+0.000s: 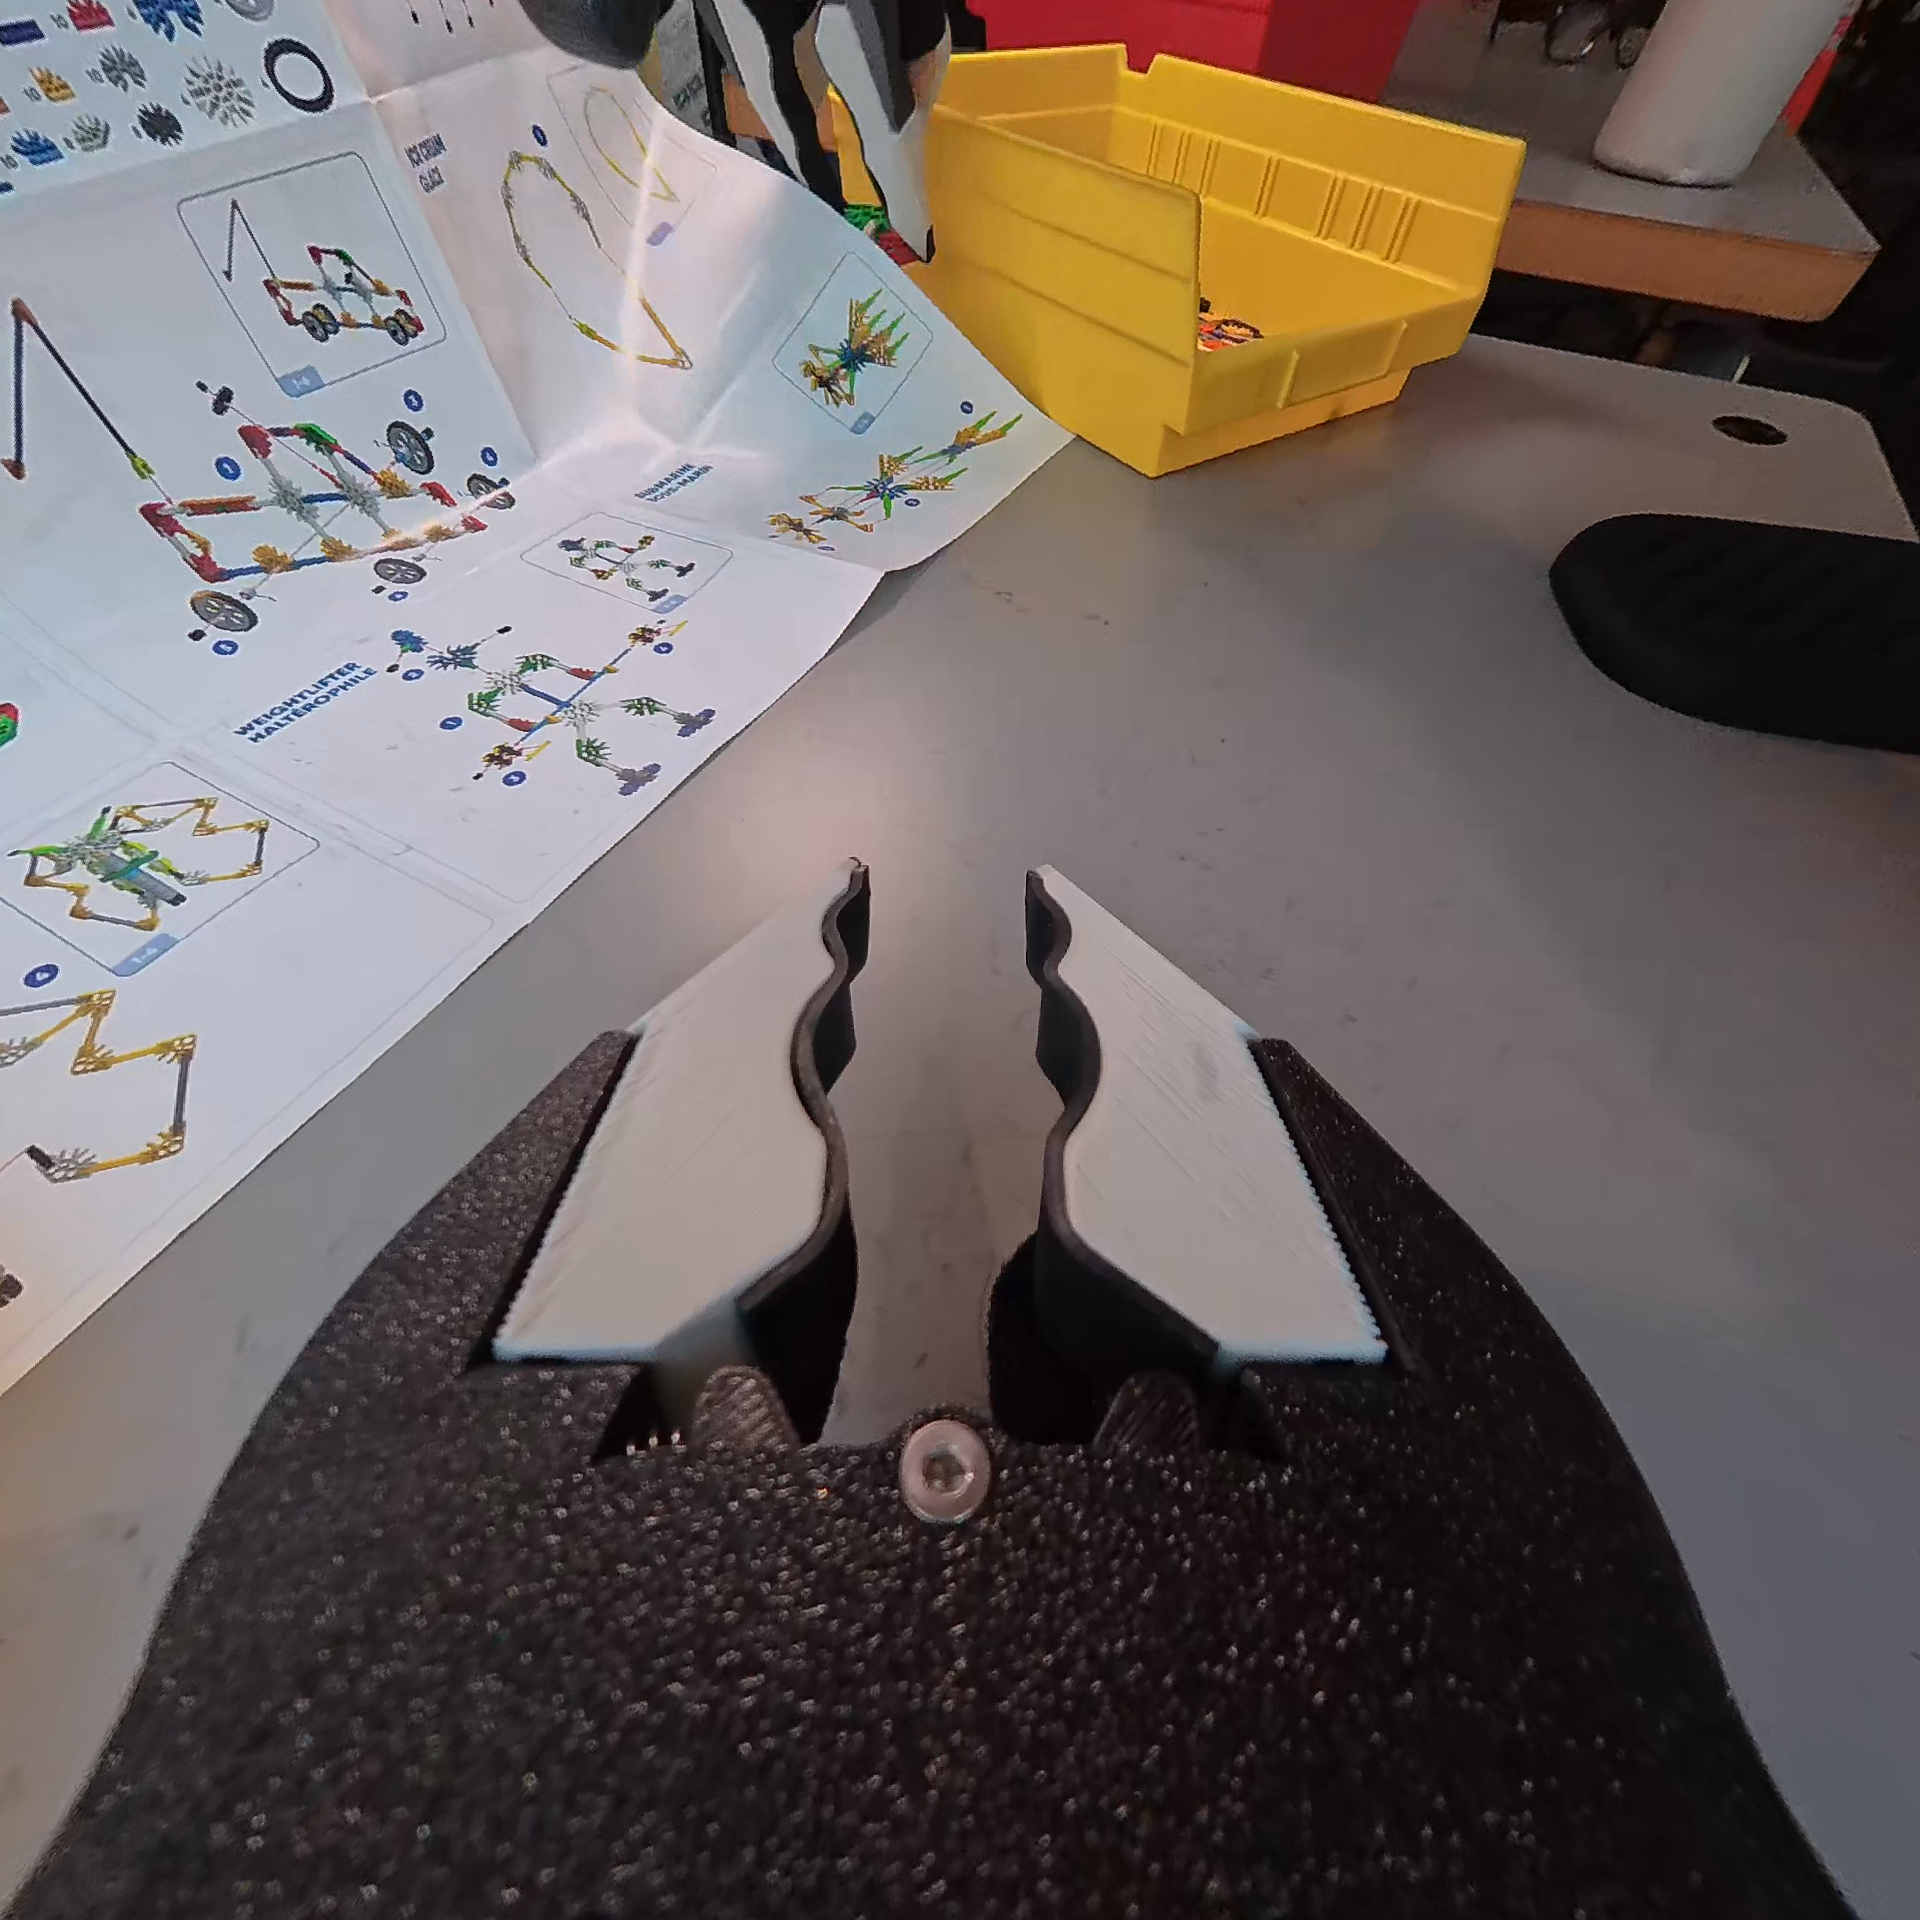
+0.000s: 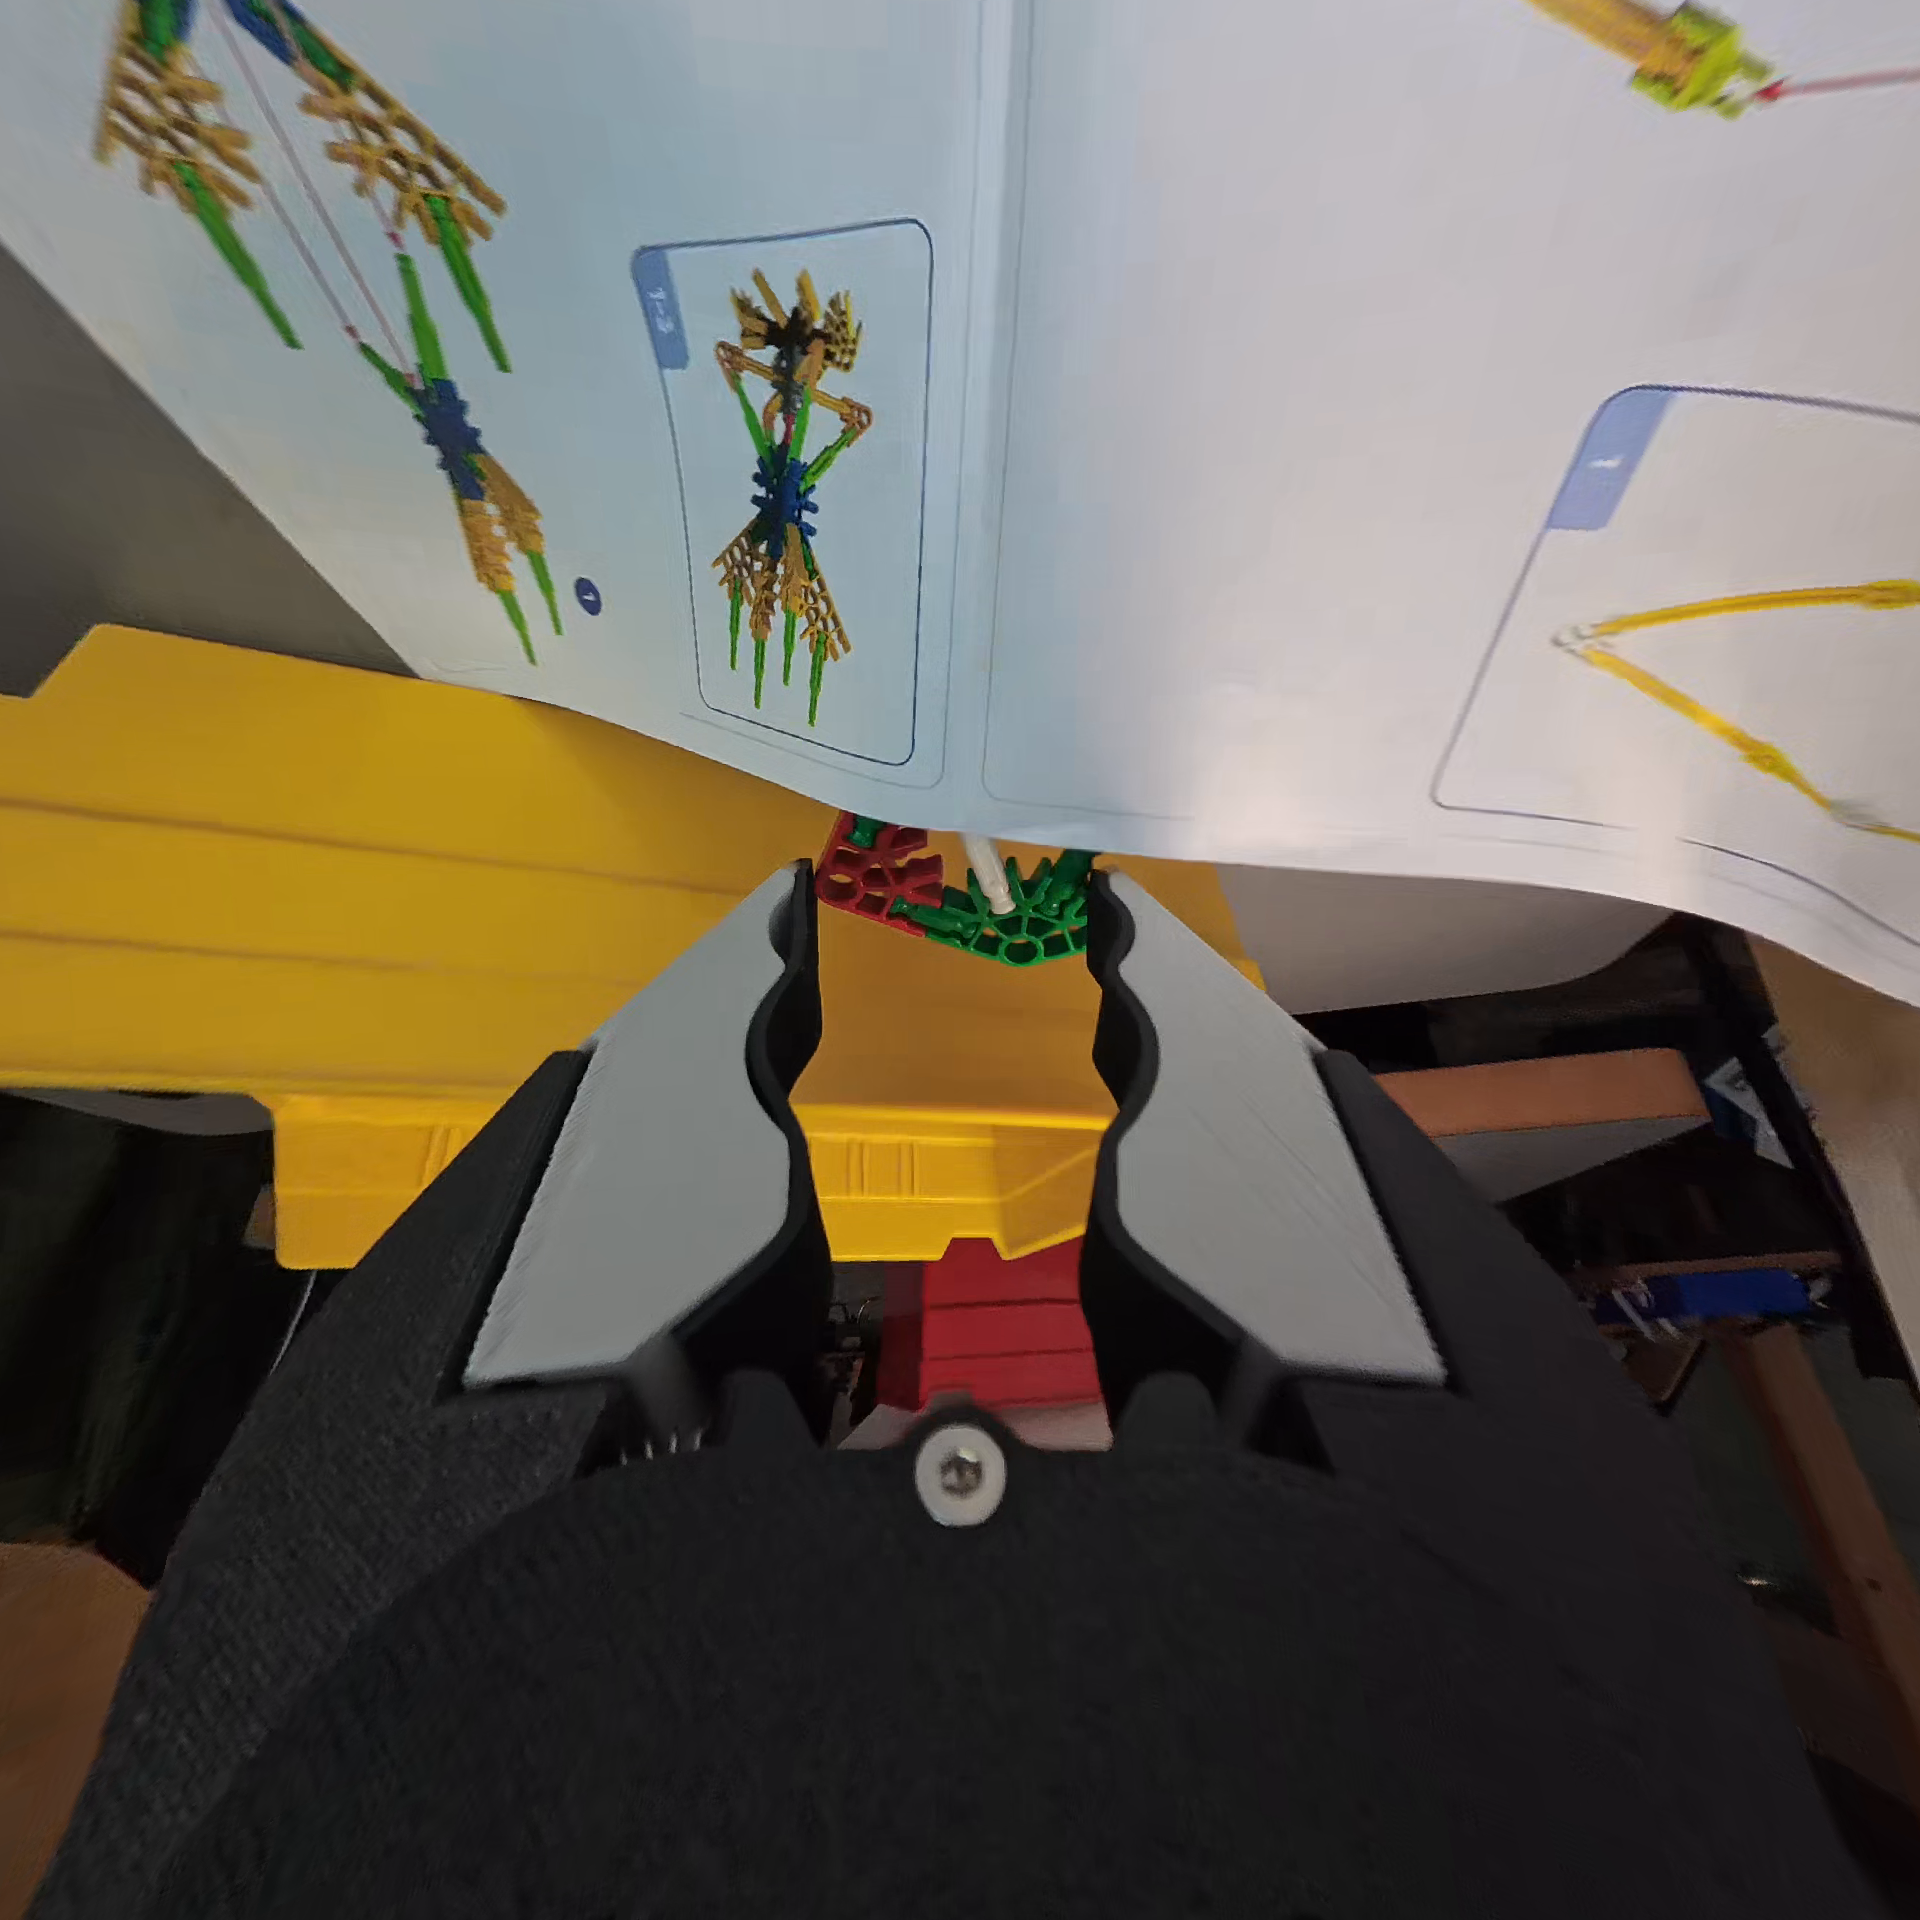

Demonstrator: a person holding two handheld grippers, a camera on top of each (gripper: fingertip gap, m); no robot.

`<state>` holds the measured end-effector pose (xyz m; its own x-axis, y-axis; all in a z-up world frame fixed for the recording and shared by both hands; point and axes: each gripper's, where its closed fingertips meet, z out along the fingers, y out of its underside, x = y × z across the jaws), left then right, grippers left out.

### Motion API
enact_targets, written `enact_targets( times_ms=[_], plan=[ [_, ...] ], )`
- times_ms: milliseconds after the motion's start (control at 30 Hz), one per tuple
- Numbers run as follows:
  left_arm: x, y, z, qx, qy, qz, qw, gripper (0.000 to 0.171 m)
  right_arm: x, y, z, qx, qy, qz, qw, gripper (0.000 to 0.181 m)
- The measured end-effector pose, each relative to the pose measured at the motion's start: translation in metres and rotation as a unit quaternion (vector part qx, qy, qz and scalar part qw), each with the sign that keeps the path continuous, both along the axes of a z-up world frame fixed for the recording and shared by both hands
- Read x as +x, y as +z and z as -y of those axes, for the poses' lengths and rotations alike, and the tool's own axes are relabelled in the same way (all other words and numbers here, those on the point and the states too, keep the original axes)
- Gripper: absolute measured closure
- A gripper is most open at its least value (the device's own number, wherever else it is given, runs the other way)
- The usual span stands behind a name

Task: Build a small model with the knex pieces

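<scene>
My left gripper (image 1: 948, 878) is open with nothing between its fingers, low over the bare grey table (image 1: 1247, 831), to the right of a printed instruction sheet (image 1: 416, 520). My right gripper (image 2: 951, 883) has its two fingertips against the ends of a small joined piece, a red connector (image 2: 873, 878) and a green connector (image 2: 1023, 920) with a white rod (image 2: 987, 873) stuck in it. The piece sits at the rim of the yellow bin (image 2: 312, 883), partly under the sheet's edge (image 2: 1195, 416). In the left wrist view the right gripper (image 1: 914, 223) shows far off by the bin (image 1: 1195, 260).
A black padded object (image 1: 1745, 634) lies on the table at the right. A red box (image 2: 987, 1330) stands behind the yellow bin. A second table with a white cylinder (image 1: 1683, 94) stands beyond. The sheet curls up near the bin. My hands' fingertips stand some 40 centimeters from each other.
</scene>
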<state>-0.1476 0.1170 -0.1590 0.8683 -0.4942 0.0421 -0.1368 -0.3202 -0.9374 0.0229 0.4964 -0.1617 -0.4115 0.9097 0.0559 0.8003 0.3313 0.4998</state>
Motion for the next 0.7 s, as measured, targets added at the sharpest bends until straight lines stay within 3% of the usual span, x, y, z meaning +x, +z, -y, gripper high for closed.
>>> enact_targets(
  times_ms=[100, 233, 467, 600, 700],
  plan=[
    [-0.002, 0.004, 0.000, 0.003, 0.005, 0.018, 1.000, 0.143, -0.021, 0.032, 0.023, 0.012, 0.023, -0.072, 0.997, 0.131],
    [-0.004, 0.011, 0.001, 0.008, 0.008, 0.045, 0.999, 0.143, -0.035, 0.074, 0.042, 0.102, 0.078, -0.139, 0.982, 0.131],
    [-0.005, 0.017, 0.002, 0.009, 0.007, 0.079, 0.997, 0.143, -0.036, 0.139, 0.070, 0.287, 0.083, -0.283, 0.911, 0.131],
    [-0.002, 0.022, 0.004, 0.011, 0.001, 0.092, 0.996, 0.143, -0.043, 0.148, 0.112, 0.249, 0.026, -0.445, 0.860, 0.131],
    [0.003, 0.027, 0.006, 0.012, -0.007, 0.111, 0.994, 0.142, -0.065, 0.129, 0.172, 0.151, 0.005, -0.571, 0.807, 0.131]
  ],
)
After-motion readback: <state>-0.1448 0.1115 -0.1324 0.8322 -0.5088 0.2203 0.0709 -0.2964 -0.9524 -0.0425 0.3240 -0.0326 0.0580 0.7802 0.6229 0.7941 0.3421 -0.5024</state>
